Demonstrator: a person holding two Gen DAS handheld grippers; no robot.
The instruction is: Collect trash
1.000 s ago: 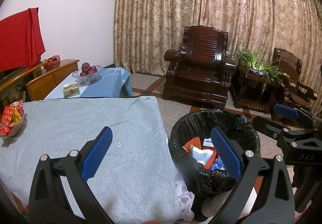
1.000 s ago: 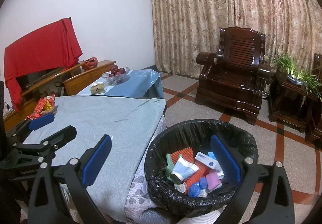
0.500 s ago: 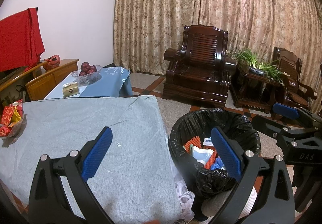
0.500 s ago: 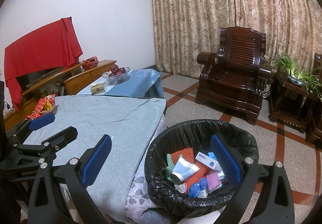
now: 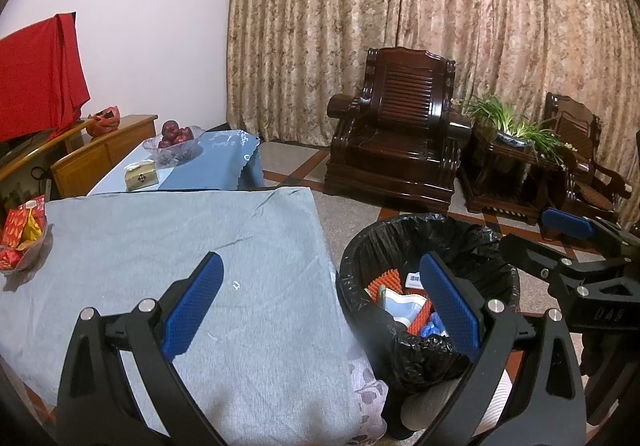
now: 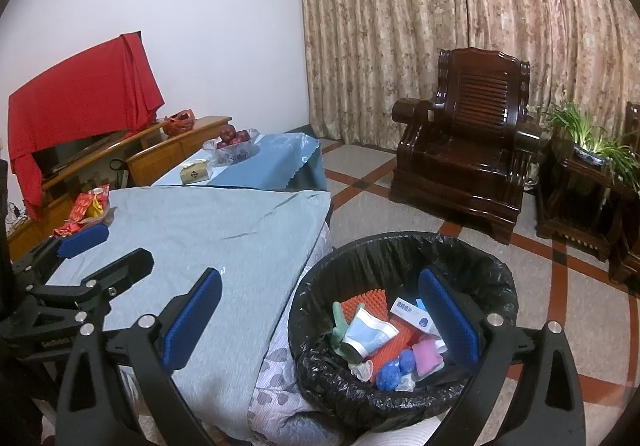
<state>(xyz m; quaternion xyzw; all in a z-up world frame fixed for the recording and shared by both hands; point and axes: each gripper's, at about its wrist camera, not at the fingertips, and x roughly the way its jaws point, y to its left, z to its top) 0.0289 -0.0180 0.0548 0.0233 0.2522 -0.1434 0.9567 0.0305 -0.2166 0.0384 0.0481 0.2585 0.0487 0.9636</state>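
— Trash is seen where?

— It is gathered inside the trash bin (image 6: 404, 246), lined with a black bag, at the lower centre of the right wrist view: a white and blue tube (image 6: 370, 336), an orange ridged mat (image 6: 366, 304), a small white box (image 6: 412, 316), a pink piece (image 6: 426, 354) and blue crumpled bits (image 6: 394, 366) are piled together. In the left wrist view the same bin (image 5: 430, 230) is placed at lower right, just beside the table edge.

— How are the claws held?

— The left gripper (image 5: 320, 296) is spread wide, nothing pinched; one blue pad is framed over the grey tablecloth (image 5: 160, 238), the other over the bin. The right gripper (image 6: 320, 310) is likewise spread and empty, its right pad shown above the bin's contents.

— What else is shown?

— A bowl of red snack packets (image 5: 22, 242) is found at the left edge, a fruit bowl (image 6: 232, 143) on a blue-covered table behind, and a dark wooden armchair (image 6: 464, 141) before the curtain (image 6: 440, 5).
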